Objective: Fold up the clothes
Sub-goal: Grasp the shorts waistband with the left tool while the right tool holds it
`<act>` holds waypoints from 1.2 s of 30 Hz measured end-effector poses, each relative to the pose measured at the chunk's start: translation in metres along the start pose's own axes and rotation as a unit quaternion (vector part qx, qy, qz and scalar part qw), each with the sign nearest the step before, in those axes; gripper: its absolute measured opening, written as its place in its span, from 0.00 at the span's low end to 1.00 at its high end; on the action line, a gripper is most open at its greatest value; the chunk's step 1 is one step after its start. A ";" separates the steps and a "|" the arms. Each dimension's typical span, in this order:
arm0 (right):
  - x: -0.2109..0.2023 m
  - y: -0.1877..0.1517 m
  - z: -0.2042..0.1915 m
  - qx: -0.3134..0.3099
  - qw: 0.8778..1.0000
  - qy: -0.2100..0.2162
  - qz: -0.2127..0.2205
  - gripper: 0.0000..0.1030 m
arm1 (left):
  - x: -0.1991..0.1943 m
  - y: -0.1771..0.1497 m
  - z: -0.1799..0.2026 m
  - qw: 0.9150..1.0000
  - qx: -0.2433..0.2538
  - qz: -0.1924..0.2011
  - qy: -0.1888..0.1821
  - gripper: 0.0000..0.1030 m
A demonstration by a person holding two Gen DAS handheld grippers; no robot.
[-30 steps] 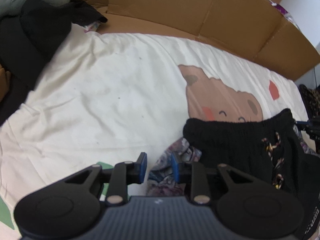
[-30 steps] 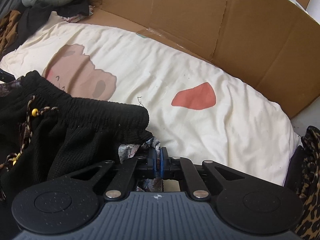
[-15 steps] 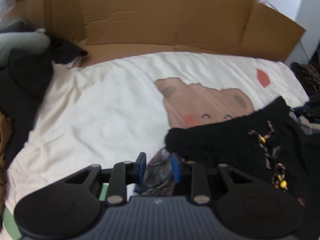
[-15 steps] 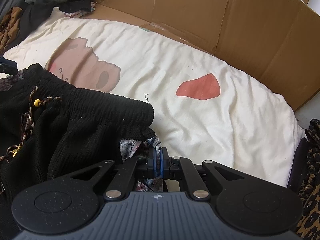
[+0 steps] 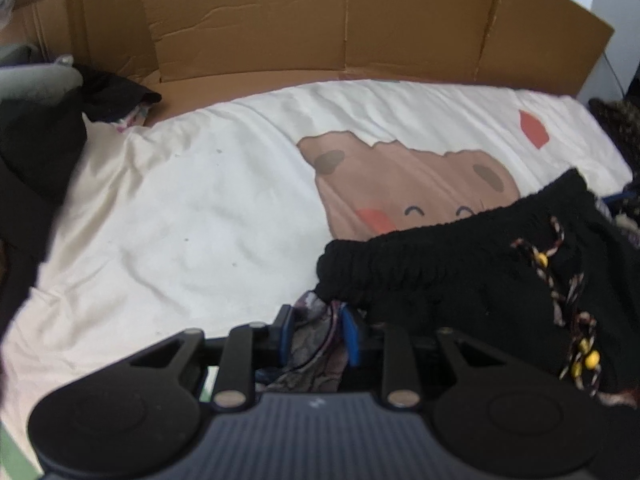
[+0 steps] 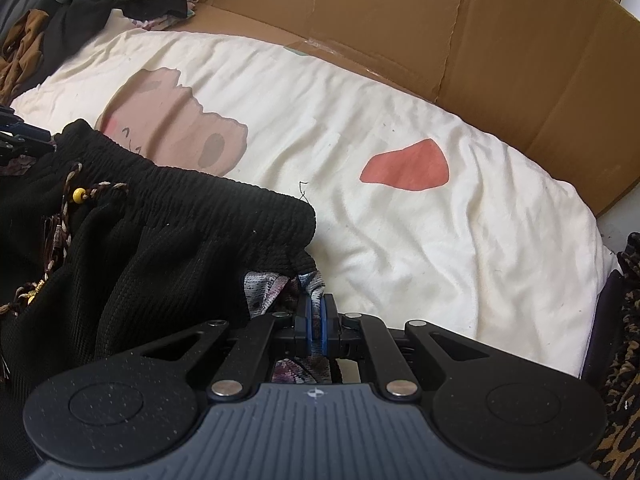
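Left wrist: the left gripper (image 5: 316, 332) clamps a bunched patterned lining under the shorts (image 5: 460, 272) — black ribbed knit, gathered waistband, beaded cord (image 5: 560, 280) — on the cream sheet (image 5: 180, 208).

Right wrist: the right gripper (image 6: 316, 320) pinches the same thin lining — shorts (image 6: 160, 240) beside it, cardboard (image 6: 440, 20) behind.

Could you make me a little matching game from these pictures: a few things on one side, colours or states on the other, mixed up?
Things:
1. left gripper
2. right gripper
3. waistband
4. bedsheet

States:
A. cream, with a bear print
B. black and ribbed
C. pinched tight on thin patterned fabric
D. jaws apart, with bunched fabric between

Pairs: 1-D, 2-C, 3-B, 4-A
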State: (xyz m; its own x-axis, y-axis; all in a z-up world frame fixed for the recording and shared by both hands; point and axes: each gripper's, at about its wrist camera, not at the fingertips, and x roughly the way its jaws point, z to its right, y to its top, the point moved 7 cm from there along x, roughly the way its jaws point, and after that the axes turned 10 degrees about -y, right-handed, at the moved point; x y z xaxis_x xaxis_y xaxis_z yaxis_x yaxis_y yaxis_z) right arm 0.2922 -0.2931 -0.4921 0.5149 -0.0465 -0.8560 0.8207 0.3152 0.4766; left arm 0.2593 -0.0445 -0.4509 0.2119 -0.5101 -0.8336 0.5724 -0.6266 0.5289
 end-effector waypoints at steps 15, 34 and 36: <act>0.004 -0.002 -0.003 -0.004 1.000 0.000 -0.005 0.02 | 0.008 -0.012 0.029 0.998 -0.033 0.018 -0.059 0.02; 0.002 -0.004 -0.004 -0.005 1.000 0.001 -0.002 0.02 | -0.043 0.020 0.009 0.998 0.002 0.040 -0.048 0.08; 0.002 -0.005 -0.004 -0.004 1.000 0.002 -0.002 0.02 | -0.037 0.019 0.003 0.999 -0.003 0.029 -0.046 0.10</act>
State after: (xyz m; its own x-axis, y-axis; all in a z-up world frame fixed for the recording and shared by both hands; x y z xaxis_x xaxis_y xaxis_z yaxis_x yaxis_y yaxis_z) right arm 0.2883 -0.2912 -0.4967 0.5103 -0.0447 -0.8588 0.8210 0.3226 0.4710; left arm 0.2598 -0.0394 -0.4099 0.1718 -0.5979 -0.7830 0.5657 -0.5908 0.5753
